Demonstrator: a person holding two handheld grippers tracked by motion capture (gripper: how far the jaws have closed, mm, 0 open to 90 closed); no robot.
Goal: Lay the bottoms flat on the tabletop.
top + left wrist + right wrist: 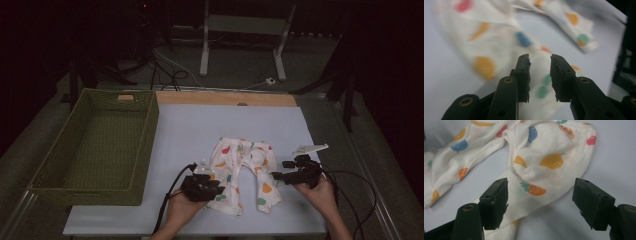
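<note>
Beside the pants [246, 172], both grippers apparently gape, empty

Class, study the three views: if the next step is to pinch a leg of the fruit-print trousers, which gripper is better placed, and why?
Probably the left gripper: it sits over a leg of the small white fruit-print trousers, jaws slightly apart above the cloth. The right gripper is open wide beside the other leg.
</note>
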